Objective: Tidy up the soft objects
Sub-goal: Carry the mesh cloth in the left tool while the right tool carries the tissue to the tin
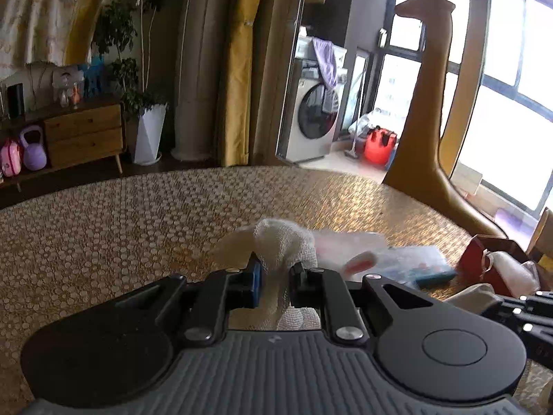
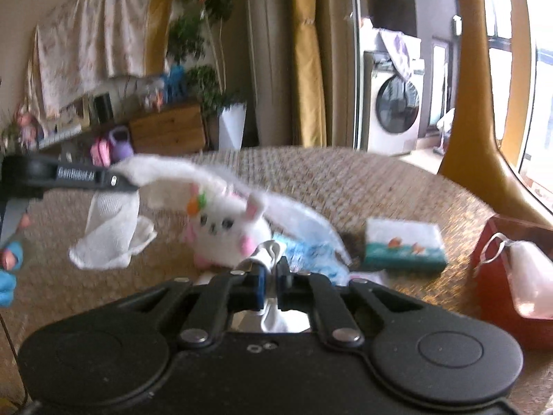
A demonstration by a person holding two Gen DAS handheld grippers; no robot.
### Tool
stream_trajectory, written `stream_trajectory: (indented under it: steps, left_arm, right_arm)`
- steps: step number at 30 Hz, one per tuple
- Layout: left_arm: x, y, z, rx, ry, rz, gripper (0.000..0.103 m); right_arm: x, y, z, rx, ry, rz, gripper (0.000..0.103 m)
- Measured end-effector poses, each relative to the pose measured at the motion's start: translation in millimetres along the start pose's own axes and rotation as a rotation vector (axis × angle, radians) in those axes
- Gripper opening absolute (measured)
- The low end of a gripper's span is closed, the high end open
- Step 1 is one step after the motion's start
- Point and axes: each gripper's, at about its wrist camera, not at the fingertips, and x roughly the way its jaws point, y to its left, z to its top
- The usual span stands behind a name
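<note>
From the left wrist view, the left gripper (image 1: 275, 275) has its fingers clenched on a bunched corner of the white cloth (image 1: 283, 242), lifted clear of the woven worktop (image 1: 103, 224), probably so the fabric can be stretched for folding. It tilts gently downward.

From the right wrist view, the right gripper (image 2: 271, 275) pinches another end of the same cloth, which spans across to the left gripper at the far left. The plush bunny (image 2: 228, 228) sits on the worktop under that span, beyond the right gripper; the red bag (image 2: 497, 276) stands well to the bunny's right.
</note>
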Motion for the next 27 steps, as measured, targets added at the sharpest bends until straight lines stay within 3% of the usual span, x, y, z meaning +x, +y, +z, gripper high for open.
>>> stream_trajectory:
  steps: [16,27]
  left_arm:
    - [-78,-39,39,0.02,-0.152,-0.122,0.015]
    - [-84,-103,48,0.102,-0.145,-0.262,0.015]
  right_arm:
    - [-61,-60,23,0.092,-0.146,-0.036,0.006]
    - [-83,-98,29,0.122,-0.205,-0.09,0.006]
